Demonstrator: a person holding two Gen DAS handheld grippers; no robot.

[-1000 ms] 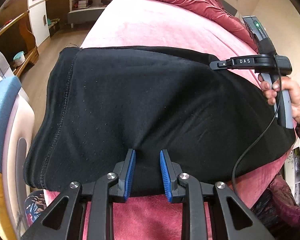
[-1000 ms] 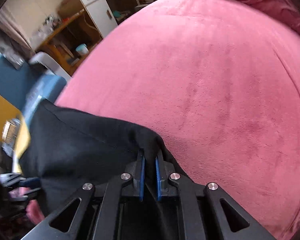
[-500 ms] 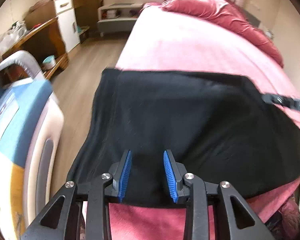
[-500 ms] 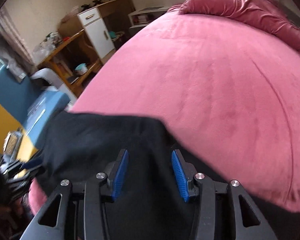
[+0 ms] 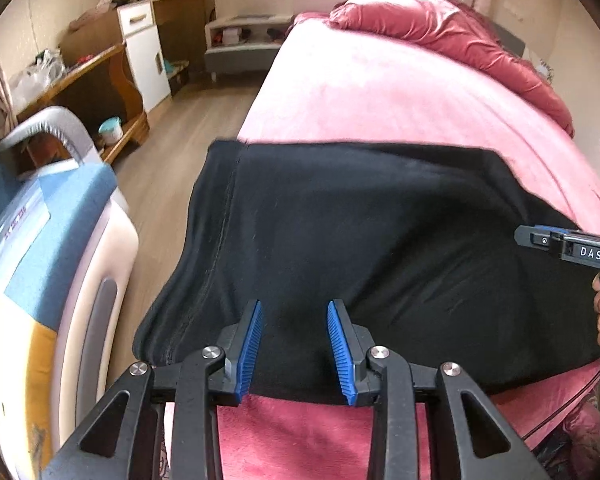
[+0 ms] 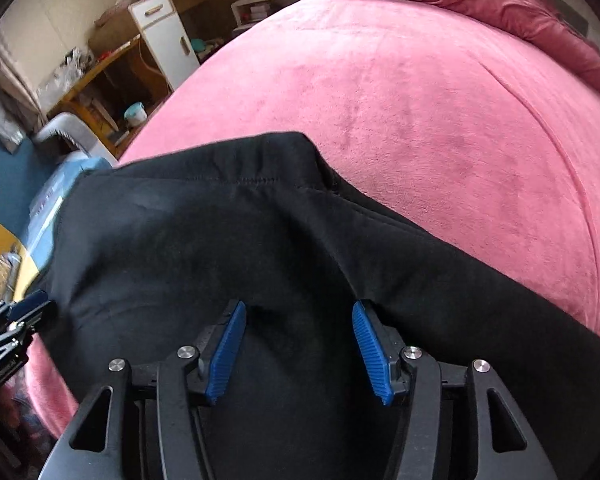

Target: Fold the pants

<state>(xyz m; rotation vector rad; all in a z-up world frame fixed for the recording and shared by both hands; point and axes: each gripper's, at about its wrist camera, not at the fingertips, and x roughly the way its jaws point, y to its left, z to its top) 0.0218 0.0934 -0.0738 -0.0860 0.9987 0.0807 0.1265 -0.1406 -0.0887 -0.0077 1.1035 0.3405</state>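
Black pants (image 5: 380, 240) lie folded across the near end of a pink bed (image 5: 380, 92), their left end hanging over the bed's edge. My left gripper (image 5: 296, 344) hovers open over the pants' near edge, its blue pads clear of the cloth. In the right wrist view my right gripper (image 6: 298, 350) is above the pants (image 6: 220, 240), near their folded corner. Its jaws are opening, with cloth lying below them and no pad pressing on it. The right gripper (image 5: 568, 248) and a hand also show at the left view's right edge.
A blue and white padded object (image 5: 40, 240) stands close by the bed's left side. Beyond it are wood floor (image 5: 180, 128), a wooden shelf unit (image 5: 100, 80) and a white cabinet (image 5: 144, 52). A red duvet (image 5: 460, 40) is heaped at the bed's far end.
My right gripper let go of the pants' fold, opened wide and shifted over the cloth. My left gripper opened a little and rose, tilting up so more of the room shows.
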